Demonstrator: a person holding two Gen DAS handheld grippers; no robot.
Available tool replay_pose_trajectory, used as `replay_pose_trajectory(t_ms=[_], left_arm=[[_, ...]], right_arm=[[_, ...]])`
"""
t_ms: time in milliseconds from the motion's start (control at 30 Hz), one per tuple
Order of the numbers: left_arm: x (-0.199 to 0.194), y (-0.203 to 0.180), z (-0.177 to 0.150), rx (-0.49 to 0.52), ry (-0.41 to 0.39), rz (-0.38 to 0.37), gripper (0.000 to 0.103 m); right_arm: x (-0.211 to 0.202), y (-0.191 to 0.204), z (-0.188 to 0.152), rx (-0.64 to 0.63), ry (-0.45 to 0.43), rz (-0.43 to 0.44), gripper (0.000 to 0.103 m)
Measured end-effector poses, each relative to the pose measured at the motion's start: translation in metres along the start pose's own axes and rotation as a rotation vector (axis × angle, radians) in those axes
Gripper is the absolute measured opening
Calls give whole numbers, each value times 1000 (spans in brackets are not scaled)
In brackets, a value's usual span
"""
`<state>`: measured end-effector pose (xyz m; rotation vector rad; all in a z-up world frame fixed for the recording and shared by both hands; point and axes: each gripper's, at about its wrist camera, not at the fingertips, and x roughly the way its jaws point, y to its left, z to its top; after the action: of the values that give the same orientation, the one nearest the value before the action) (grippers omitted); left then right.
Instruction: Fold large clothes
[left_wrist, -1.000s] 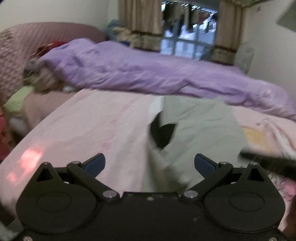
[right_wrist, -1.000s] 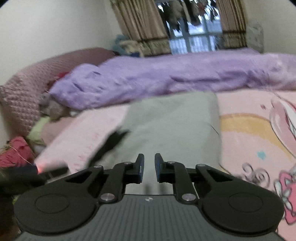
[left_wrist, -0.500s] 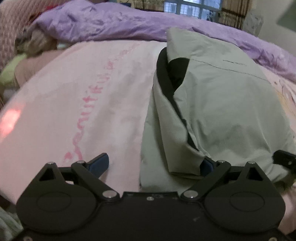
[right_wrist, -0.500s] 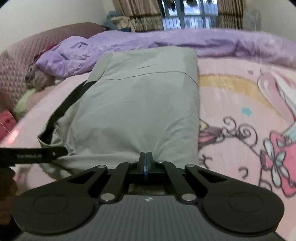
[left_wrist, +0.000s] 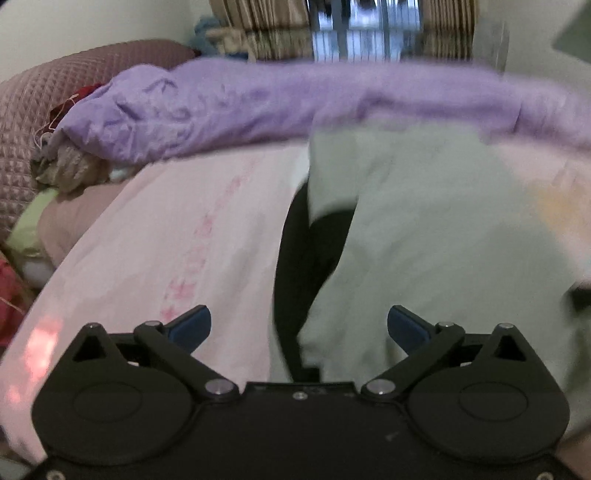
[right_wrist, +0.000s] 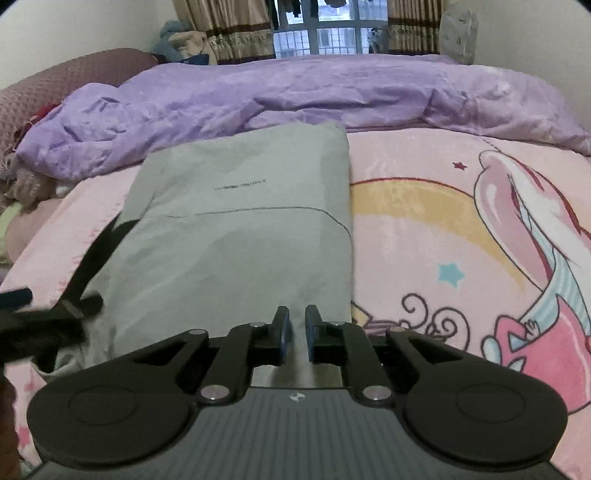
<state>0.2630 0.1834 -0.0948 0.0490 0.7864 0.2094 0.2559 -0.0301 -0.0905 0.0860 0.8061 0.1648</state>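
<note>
A grey-green garment (right_wrist: 240, 229) with a black lining lies folded lengthwise on the pink bed sheet (right_wrist: 424, 206). My right gripper (right_wrist: 295, 332) hovers over its near edge with a narrow gap between the fingers and no cloth in it. My left gripper (left_wrist: 299, 325) is wide open and empty over the garment's (left_wrist: 443, 236) left edge, where the black lining (left_wrist: 306, 251) shows. This view is blurred. The left gripper also shows as a dark blur at the left of the right wrist view (right_wrist: 40, 325).
A crumpled purple duvet (right_wrist: 295, 92) lies along the far side of the bed. A quilted maroon headboard (left_wrist: 48, 107) and pillows are at the left. The sheet's cartoon print (right_wrist: 524, 258) covers the right side. A curtained window (right_wrist: 328, 29) is behind.
My right gripper has opened slightly and let go of the garment's near edge. Both grippers have lifted and drawn back from the garment. The left gripper stays wide open.
</note>
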Motion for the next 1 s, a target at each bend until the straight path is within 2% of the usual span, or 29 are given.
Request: replay_pose_trajectory(t_ms=[33, 167, 233, 333, 400, 467, 600, 733, 800, 833, 867, 933, 1000], left_arm=[[13, -3, -4, 22, 25, 16, 103], [22, 5, -26, -29, -8, -21, 103], [18, 11, -35, -37, -22, -37, 103], [16, 26, -49, -102, -23, -89, 103], [12, 34, -58, -142, -2, -118, 103], [7, 39, -64, -160, 15, -122, 103], [-10, 33, -57, -151, 41, -118, 103], [-29, 32, -43, -128, -1, -135, 103], [-20, 25, -47, -63, 36, -97, 103], [-10, 21, -53, -21, 73, -68, 103], [-7, 20, -61, -16, 66, -71, 103], [-5, 30, -66, -88, 63, -101, 103], [-9, 31, -61, -97, 61, -94, 103]], right_arm=[[2, 1, -2, -12, 1, -5, 14], [15, -5, -13, -19, 8, -4, 10], [14, -10, -24, -20, -31, 9, 8], [3, -11, -43, -46, -109, 11, 8], [-4, -6, -59, -76, -170, -26, 9], [-15, 3, -70, -103, -181, -72, 9], [-38, 13, -66, -143, -121, -43, 12], [-44, 4, -55, -57, -84, 91, 13], [-26, 3, -63, -80, -1, 79, 12], [-20, 3, -68, -105, -4, 71, 12], [-19, 4, -70, -125, -8, 74, 12], [-20, 3, -65, -127, 12, 79, 12], [-24, 3, -55, -93, 47, 88, 13]])
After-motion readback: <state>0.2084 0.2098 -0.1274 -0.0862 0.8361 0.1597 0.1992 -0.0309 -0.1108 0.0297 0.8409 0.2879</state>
